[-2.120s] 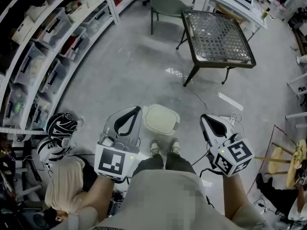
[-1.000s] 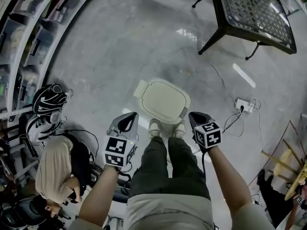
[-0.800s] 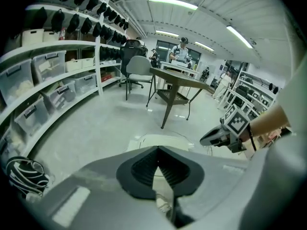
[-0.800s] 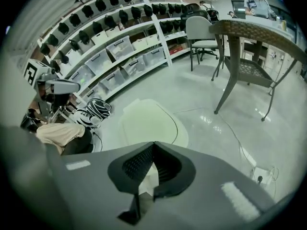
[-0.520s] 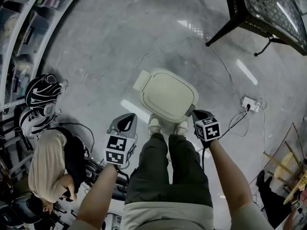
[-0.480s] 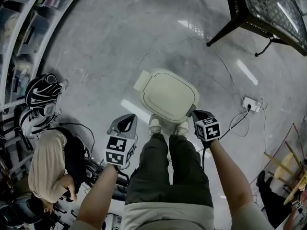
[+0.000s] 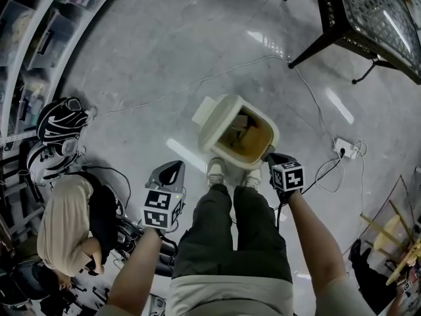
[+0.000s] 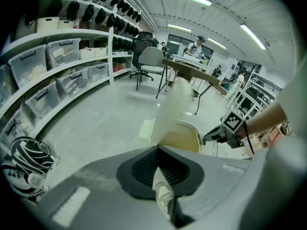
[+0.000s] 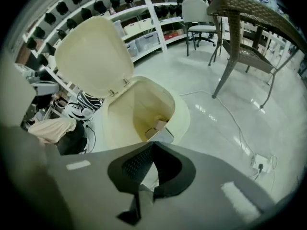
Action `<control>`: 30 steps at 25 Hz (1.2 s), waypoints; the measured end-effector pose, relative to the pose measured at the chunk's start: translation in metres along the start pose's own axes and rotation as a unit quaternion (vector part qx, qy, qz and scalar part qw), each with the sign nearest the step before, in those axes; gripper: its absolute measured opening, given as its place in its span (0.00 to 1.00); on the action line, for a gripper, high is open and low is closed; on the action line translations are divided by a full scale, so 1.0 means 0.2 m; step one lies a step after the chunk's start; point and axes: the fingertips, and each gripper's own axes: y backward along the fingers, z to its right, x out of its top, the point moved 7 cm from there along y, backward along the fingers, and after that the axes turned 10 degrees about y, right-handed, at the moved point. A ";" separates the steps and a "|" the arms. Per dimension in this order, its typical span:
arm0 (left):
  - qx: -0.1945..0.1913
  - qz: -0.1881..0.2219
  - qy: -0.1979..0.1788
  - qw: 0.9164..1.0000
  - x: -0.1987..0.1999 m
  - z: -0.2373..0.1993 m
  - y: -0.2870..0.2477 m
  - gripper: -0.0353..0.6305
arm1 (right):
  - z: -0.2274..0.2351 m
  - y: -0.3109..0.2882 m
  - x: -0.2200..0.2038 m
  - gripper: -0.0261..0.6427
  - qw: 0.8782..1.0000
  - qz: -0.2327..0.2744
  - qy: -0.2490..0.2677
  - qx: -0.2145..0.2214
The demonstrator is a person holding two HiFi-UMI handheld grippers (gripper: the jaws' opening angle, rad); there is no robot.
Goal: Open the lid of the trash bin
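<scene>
Left claw (image 7: 175, 166) and right claw (image 7: 269, 156) both closed.

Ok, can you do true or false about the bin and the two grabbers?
The lid of the trash bin stands open. True.
The trash bin is empty. False: brown scraps lie inside it.
The left gripper touches the bin. False: it is held apart from it, by the person's leg.
The right gripper is at the bin's near rim. True.
A black table stands beyond the bin. True.
</scene>
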 end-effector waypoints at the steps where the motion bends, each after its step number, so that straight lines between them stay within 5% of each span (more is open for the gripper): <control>1: 0.003 0.002 0.003 1.000 0.01 -0.01 0.03 0.06 | -0.01 0.02 0.02 0.04 1.000 0.002 -0.014 -0.003; 7: 0.017 0.028 0.013 0.999 0.15 -0.04 0.28 0.06 | -0.13 0.31 0.25 0.04 0.998 0.055 -0.015 -0.007; 17: 0.006 0.116 -0.011 0.993 0.67 0.11 0.84 0.06 | -0.46 1.18 0.76 0.04 0.983 0.180 0.033 0.008; 23: -0.032 0.188 -0.027 0.981 1.03 0.32 1.22 0.06 | -0.66 1.79 1.01 0.04 0.959 0.277 0.061 0.005; 30: -0.058 0.278 -0.088 0.955 1.37 0.59 1.65 0.06 | -0.85 2.45 1.21 0.04 0.914 0.390 0.115 -0.012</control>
